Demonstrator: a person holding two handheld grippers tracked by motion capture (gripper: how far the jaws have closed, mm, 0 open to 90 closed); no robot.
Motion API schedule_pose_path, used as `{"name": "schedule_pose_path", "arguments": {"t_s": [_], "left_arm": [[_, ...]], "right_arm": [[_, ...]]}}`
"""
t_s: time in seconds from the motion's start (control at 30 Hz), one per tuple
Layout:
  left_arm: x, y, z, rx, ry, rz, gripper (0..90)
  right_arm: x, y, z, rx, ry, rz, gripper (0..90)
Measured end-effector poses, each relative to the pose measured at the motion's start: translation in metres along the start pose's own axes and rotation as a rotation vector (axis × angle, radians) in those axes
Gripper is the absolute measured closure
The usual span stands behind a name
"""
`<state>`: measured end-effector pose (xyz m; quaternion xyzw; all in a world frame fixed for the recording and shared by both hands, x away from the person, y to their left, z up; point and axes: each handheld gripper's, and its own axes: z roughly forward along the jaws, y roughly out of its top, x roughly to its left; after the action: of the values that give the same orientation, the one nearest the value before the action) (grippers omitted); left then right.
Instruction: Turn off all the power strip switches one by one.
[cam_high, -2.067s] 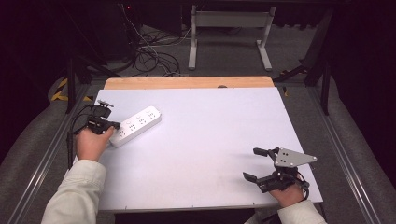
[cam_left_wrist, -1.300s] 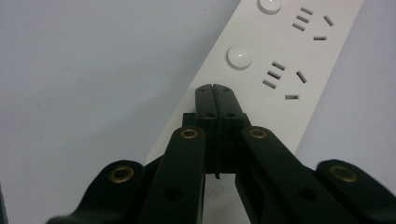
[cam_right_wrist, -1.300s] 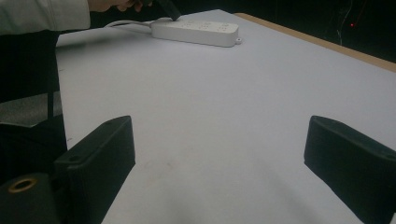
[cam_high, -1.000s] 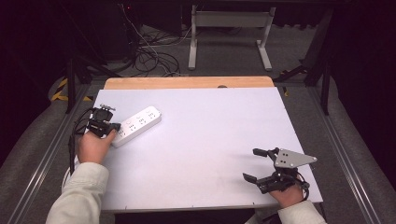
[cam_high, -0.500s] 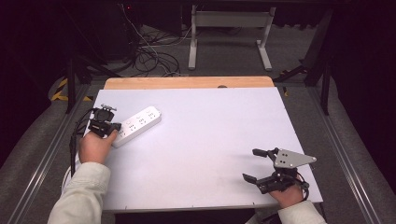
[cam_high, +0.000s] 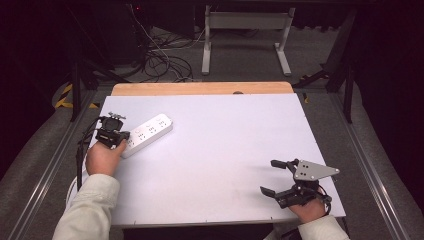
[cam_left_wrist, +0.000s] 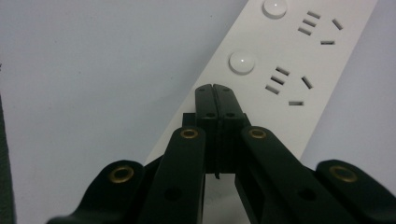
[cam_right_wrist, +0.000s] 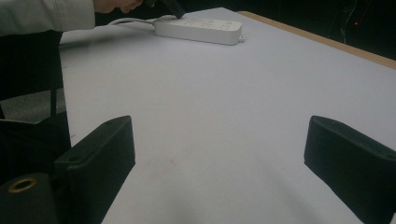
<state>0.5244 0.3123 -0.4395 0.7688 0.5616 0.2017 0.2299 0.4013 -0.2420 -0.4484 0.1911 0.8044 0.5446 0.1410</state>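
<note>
A white power strip (cam_high: 146, 134) lies slantwise at the left of the white table, with round buttons and socket slots on top (cam_left_wrist: 285, 60). My left gripper (cam_high: 116, 136) is shut, jaws pressed together with nothing between them, their tips (cam_left_wrist: 216, 91) down over the strip's near end, close to a round button (cam_left_wrist: 242, 62). My right gripper (cam_high: 272, 176) rests at the table's front right, wide open, its pads (cam_right_wrist: 100, 161) far apart over bare table. Far off in the right gripper view lies the strip (cam_right_wrist: 200, 30) with the other hand's sleeve above it.
The white tabletop (cam_high: 225, 145) has a wooden strip along its far edge (cam_high: 200, 88). The strip's white cord (cam_right_wrist: 128, 22) trails off the left side. Beyond the table, cables (cam_high: 160, 60) and a metal stand (cam_high: 245, 30) sit on the dark floor.
The left hand and gripper have shifted slightly toward the strip's near end. The right gripper has stayed put and open.
</note>
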Motion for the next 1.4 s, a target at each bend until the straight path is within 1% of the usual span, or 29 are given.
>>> {"name": "schedule_pose_path", "arguments": {"t_s": [0.03,0.07,0.1,0.13,0.17,0.2,0.27,0.33,0.4,0.47,0.53,0.63,0.67,0.73,0.83,1.0,1.07,1.1,1.13,1.17,1.3,1.33,1.4], "left_arm": [[0.001,0.001,-0.002,-0.018,-0.023,0.0,90.0],[0.002,0.002,-0.004,-0.04,-0.031,-0.001,90.0],[0.005,0.004,-0.01,-0.077,-0.058,-0.023,90.0],[0.005,0.004,-0.01,-0.077,-0.058,-0.023,90.0],[0.005,0.007,-0.014,-0.089,-0.061,-0.014,90.0],[0.004,0.008,-0.016,-0.094,-0.064,-0.012,90.0],[0.003,0.01,-0.016,-0.089,-0.065,0.005,90.0],[0.002,0.011,-0.016,-0.093,-0.064,0.004,90.0],[0.001,0.012,-0.016,-0.101,-0.072,0.004,90.0],[0.0,0.013,-0.017,-0.101,-0.083,-0.001,90.0],[0.001,0.015,-0.017,-0.106,-0.109,0.005,90.0],[0.001,0.016,-0.017,-0.11,-0.119,0.009,90.0],[0.001,0.018,-0.016,-0.104,-0.126,0.008,90.0],[0.002,0.019,-0.014,-0.106,-0.137,0.009,90.0],[0.001,0.02,-0.01,-0.103,-0.143,0.003,90.0],[-0.002,0.022,0.002,-0.071,-0.155,-0.004,90.0],[-0.003,0.022,0.007,-0.065,-0.152,-0.007,90.0],[-0.003,0.022,0.008,-0.055,-0.147,-0.009,90.0],[-0.004,0.022,0.01,-0.05,-0.141,-0.018,90.0],[-0.003,0.022,0.011,-0.044,-0.138,-0.012,90.0],[-0.003,0.022,0.015,-0.031,-0.114,-0.02,90.0],[-0.002,0.021,0.015,-0.033,-0.122,-0.023,90.0],[-0.003,0.022,0.015,-0.037,-0.119,-0.032,90.0]], "right_arm": [[0.0,0.0,0.0,-0.002,0.0,0.001,9.5],[0.0,0.0,0.0,-0.002,-0.001,0.0,9.5],[0.0,0.001,0.001,0.003,-0.003,-0.001,9.4],[-0.001,0.001,0.001,0.003,-0.002,0.0,9.5],[-0.001,0.001,0.001,0.004,-0.003,-0.001,9.5],[-0.001,0.001,0.001,0.005,-0.002,-0.001,9.5],[-0.001,0.0,0.001,0.004,0.0,-0.001,9.4],[-0.001,0.0,0.001,0.005,-0.001,-0.001,9.5],[-0.001,0.0,0.001,0.003,0.0,-0.001,9.5],[-0.001,0.0,0.0,0.001,-0.001,-0.001,9.5],[-0.001,0.0,0.0,0.0,0.0,0.002,9.5],[-0.001,0.0,0.001,0.001,0.002,0.002,9.4],[-0.001,0.0,0.001,0.002,0.001,0.002,9.5],[-0.001,0.0,0.001,0.003,0.003,0.002,9.5],[-0.001,0.0,0.001,0.002,0.002,0.002,9.4],[-0.001,0.0,0.001,0.003,0.006,0.005,9.4],[-0.001,0.0,0.001,0.003,0.007,0.005,9.5],[-0.002,0.0,0.001,0.004,0.006,0.004,9.5],[-0.002,-0.001,0.001,0.003,0.007,0.003,9.5],[-0.002,-0.001,0.001,0.003,0.007,0.003,9.5],[-0.001,-0.001,0.002,0.004,0.011,0.004,9.5],[-0.001,-0.001,0.002,0.004,0.011,0.004,9.5],[-0.001,-0.001,0.002,0.003,0.011,0.004,9.5]]}}
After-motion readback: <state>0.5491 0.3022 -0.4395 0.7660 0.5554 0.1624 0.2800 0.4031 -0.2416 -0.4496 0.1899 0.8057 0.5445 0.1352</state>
